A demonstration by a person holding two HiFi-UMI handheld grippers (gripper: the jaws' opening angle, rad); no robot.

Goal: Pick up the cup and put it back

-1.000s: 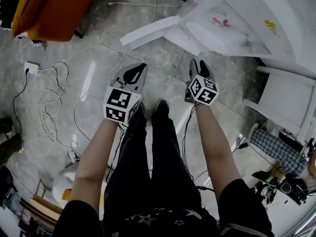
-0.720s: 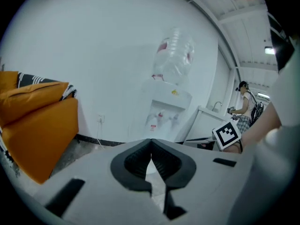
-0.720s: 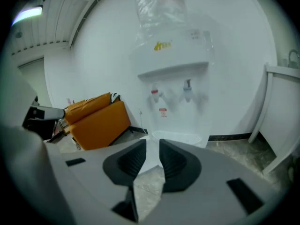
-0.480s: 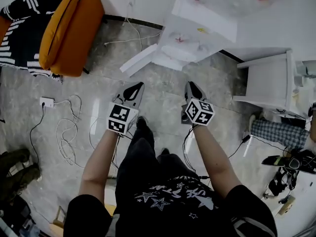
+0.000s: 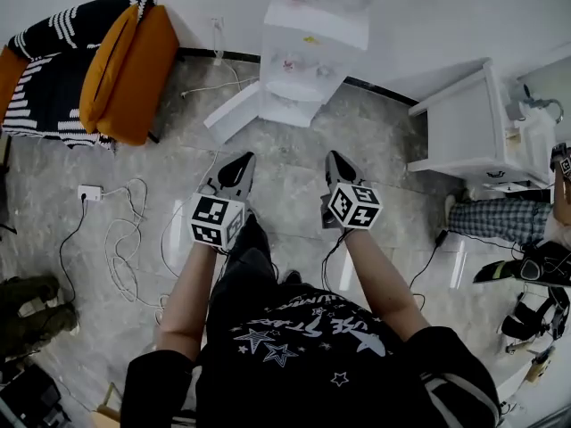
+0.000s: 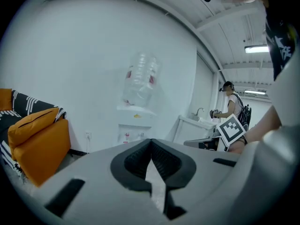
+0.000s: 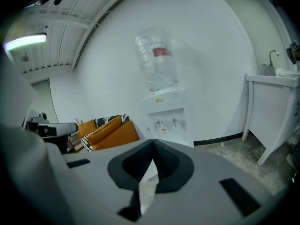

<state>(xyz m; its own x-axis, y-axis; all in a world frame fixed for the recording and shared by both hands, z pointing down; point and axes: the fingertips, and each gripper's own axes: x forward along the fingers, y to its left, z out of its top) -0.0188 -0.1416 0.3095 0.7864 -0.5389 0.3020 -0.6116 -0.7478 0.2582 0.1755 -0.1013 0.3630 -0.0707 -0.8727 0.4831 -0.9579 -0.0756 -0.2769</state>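
No cup shows in any view. My left gripper [image 5: 239,163] and right gripper [image 5: 335,160] are held side by side at waist height over the marble floor, pointing toward a white water dispenser [image 5: 308,56] against the wall. The left gripper [image 6: 151,142] has its dark pads meeting at the tips with nothing between them. The right gripper [image 7: 152,144] is likewise shut and empty. The dispenser [image 7: 164,111] carries a clear bottle [image 7: 157,60] on top, and its taps sit well beyond both grippers.
An orange and striped sofa [image 5: 125,69] stands at the left wall. A white sink cabinet [image 5: 473,132] is at the right. A power strip with loose cables [image 5: 89,192] lies on the floor at the left. Another person [image 6: 230,104] stands by the sink.
The head view has swung up and back: the dispenser has slid toward the top edge, and the sofa and wall have come into view. Both grippers stay side by side, a little closer together.
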